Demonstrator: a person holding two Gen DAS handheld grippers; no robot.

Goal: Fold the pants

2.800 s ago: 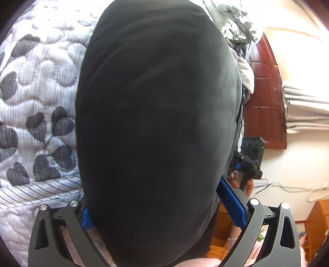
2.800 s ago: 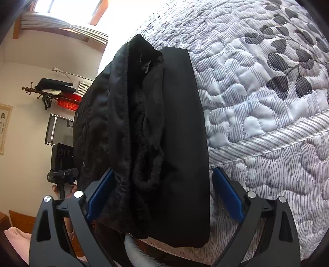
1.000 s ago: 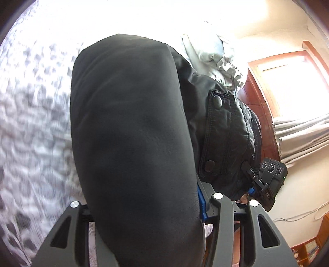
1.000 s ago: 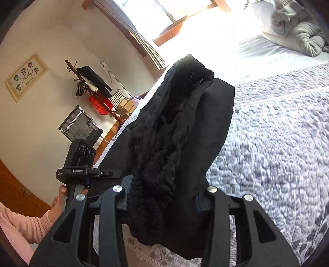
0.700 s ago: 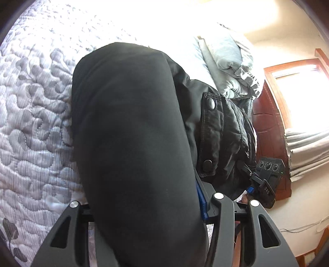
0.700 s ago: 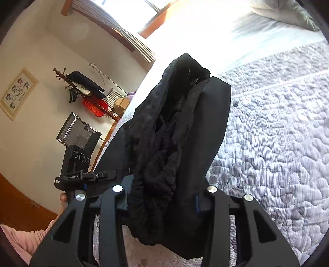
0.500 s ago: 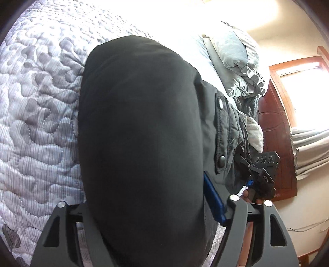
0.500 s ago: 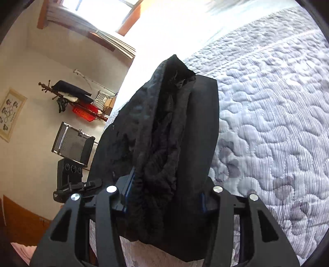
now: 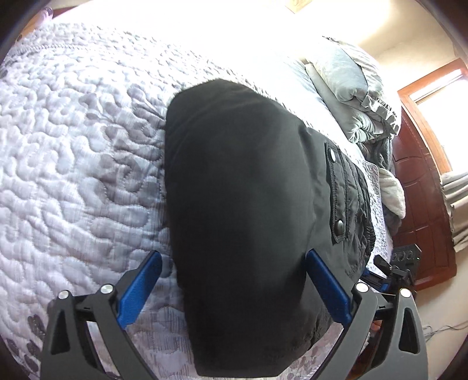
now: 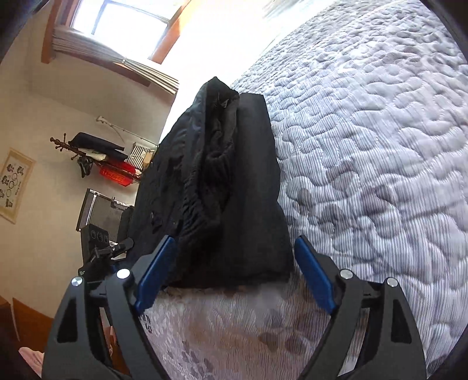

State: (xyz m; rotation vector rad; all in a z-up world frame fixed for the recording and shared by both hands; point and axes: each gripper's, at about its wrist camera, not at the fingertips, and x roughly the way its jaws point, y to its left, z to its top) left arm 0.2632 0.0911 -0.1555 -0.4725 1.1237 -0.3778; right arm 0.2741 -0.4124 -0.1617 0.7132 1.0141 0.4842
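Note:
The black pants (image 9: 242,204) lie folded in a thick bundle on the quilted bed. In the left wrist view my left gripper (image 9: 232,280) is open, its blue fingers wide apart on either side of the bundle's near end. A snap-button pocket flap (image 9: 336,193) shows on the right side of the bundle. In the right wrist view the pants (image 10: 231,187) rest on the bed with the crumpled waistband edges facing me. My right gripper (image 10: 234,271) is open, its fingers apart just short of the bundle's near edge.
The grey-and-white quilt (image 9: 73,160) covers the bed. Grey pillows and bedding (image 9: 351,84) lie at the head, by a red-brown wooden door (image 9: 421,219). A coat rack (image 10: 93,152) and window (image 10: 131,26) stand beyond the bed's edge.
Both grippers were shut on the bundle and carrying it; now both have opened and drawn back a little. The pants have come down and lie on the quilt.

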